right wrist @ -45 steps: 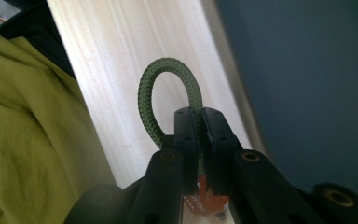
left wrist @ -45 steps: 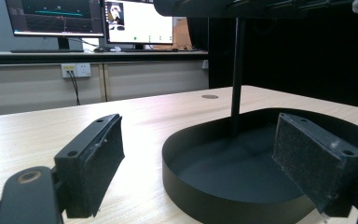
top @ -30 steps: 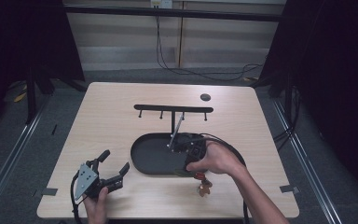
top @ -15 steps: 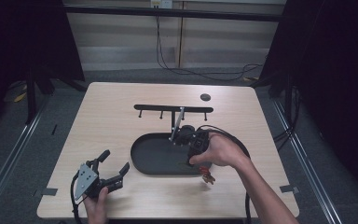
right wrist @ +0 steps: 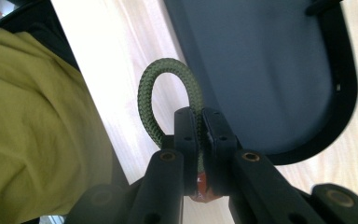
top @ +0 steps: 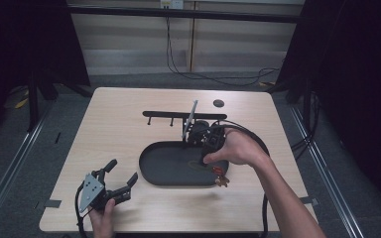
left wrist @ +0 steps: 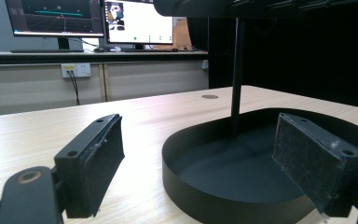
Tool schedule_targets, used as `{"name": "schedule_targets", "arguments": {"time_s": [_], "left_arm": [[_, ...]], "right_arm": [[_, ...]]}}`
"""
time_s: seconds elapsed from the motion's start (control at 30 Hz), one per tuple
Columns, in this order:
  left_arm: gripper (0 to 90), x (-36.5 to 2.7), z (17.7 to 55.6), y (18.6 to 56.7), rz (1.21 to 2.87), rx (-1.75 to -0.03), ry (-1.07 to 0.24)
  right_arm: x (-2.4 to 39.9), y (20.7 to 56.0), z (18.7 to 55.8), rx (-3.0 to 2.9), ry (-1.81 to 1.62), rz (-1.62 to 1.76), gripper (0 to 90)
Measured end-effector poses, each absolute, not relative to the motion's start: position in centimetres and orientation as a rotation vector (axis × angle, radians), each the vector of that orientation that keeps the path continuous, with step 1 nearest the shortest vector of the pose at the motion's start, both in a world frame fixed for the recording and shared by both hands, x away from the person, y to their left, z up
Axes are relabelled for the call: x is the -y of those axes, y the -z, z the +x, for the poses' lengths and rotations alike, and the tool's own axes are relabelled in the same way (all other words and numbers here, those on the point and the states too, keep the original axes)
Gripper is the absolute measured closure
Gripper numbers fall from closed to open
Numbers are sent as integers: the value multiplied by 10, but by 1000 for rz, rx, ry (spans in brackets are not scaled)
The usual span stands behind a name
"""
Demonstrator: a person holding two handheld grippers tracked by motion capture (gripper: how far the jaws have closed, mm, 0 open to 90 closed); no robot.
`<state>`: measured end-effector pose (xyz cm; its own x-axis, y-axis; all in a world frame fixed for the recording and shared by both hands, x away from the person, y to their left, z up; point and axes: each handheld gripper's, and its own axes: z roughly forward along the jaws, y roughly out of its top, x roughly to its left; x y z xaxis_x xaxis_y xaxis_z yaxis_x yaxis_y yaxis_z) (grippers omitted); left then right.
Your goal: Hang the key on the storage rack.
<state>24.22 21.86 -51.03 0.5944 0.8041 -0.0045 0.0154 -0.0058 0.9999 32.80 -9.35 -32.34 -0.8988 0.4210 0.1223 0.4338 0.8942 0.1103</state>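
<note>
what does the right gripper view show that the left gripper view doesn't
Right gripper view: its jaws closed on a green cord loop, a brown piece below the jaws, and a yellow-green sleeve.
Left gripper view: open jaws, a black post rising from the tray, monitors behind.
Both: the black oval tray on the wooden table.

One table [top: 129, 129], one black tray [top: 173, 168], one rack [top: 178, 115], one green rope loop [right wrist: 168, 93], two grippers [top: 116, 178] [right wrist: 199, 135], two screens [left wrist: 56, 16] [left wrist: 137, 21].
</note>
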Motion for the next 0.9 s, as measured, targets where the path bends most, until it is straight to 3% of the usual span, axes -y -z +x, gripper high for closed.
{"name": "schedule_targets", "arguments": {"time_s": [0.9], "left_arm": [[158,-219,242,510,1458,-739,-721]], "right_arm": [[90,288,364,3013,296,-704,853]]}}
